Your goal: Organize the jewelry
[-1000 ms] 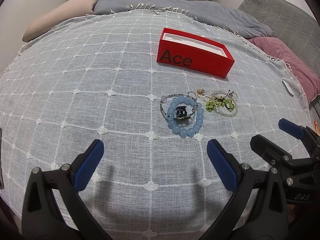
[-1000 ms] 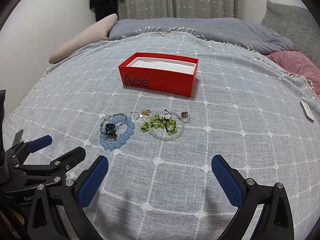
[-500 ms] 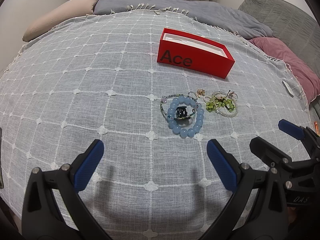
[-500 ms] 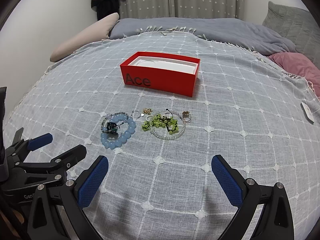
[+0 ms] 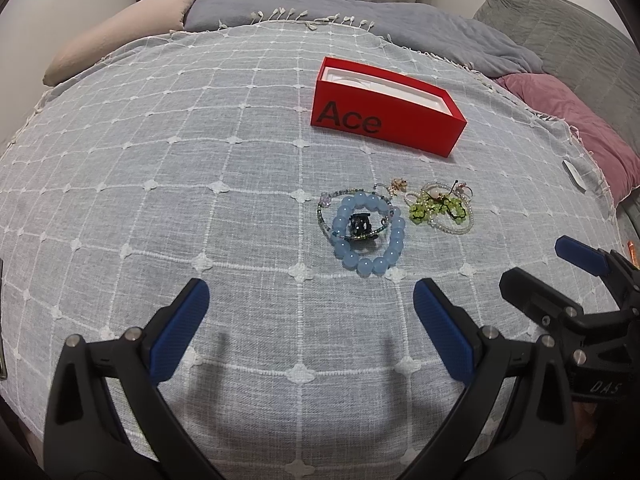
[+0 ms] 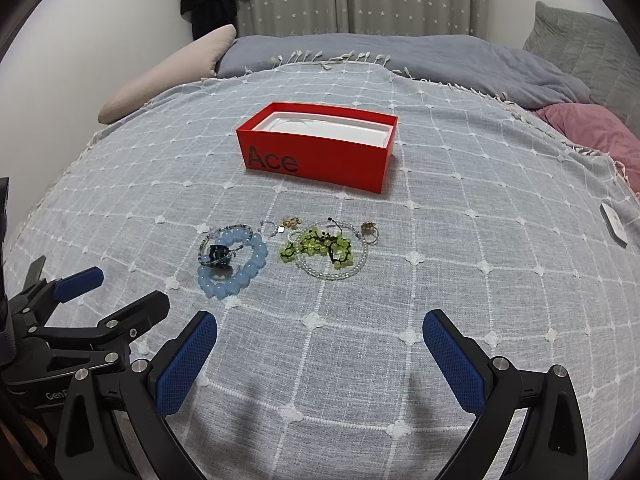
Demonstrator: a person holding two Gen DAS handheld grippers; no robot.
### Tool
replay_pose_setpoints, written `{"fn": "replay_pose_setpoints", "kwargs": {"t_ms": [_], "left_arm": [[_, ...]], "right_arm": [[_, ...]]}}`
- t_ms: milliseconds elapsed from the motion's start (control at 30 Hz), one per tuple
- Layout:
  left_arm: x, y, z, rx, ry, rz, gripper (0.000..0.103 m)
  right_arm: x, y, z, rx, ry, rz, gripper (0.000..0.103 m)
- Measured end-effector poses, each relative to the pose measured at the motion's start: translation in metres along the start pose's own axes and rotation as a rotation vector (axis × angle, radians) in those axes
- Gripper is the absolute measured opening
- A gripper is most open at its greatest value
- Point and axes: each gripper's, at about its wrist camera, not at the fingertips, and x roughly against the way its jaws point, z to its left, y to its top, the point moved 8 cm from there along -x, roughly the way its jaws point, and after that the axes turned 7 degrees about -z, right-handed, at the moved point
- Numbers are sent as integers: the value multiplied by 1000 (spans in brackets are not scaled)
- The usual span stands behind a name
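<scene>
An open red box marked "Ace" (image 5: 387, 118) (image 6: 316, 148) with a white insert sits on the white-grid bedspread. In front of it lies a heap of jewelry: a light blue bead bracelet (image 5: 370, 236) (image 6: 236, 260) around a dark ring, a green bead bracelet (image 5: 438, 208) (image 6: 316, 246) on a clear bead strand, and small gold rings (image 6: 370, 230). My left gripper (image 5: 310, 320) is open and empty, short of the blue bracelet. My right gripper (image 6: 318, 348) is open and empty, short of the green bracelet.
A beige pillow (image 6: 168, 80) lies at the back left, a grey blanket (image 6: 400, 56) at the back, a pink pillow (image 6: 592, 132) at the right. A small white object (image 6: 614, 224) lies near the right edge. Each gripper shows in the other's view.
The right wrist view has edged slightly forward and up, so the box and jewelry sit a little lower in frame. The left gripper has barely moved. Both stay open.
</scene>
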Motion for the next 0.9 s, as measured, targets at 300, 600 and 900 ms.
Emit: {"fn": "replay_pose_setpoints", "kwargs": {"t_ms": [300,600,900], "left_arm": [[-2,0,1,13,-16,2,91],[-7,6,9,115,-126,30,76],[-20,17,19,285,-257,69,57]], "right_arm": [[-4,-1,-8,-121,118,41,92],[-12,-1,-33,-285,164,80,60],[-15,3,-52,-364,161,69,40]]}}
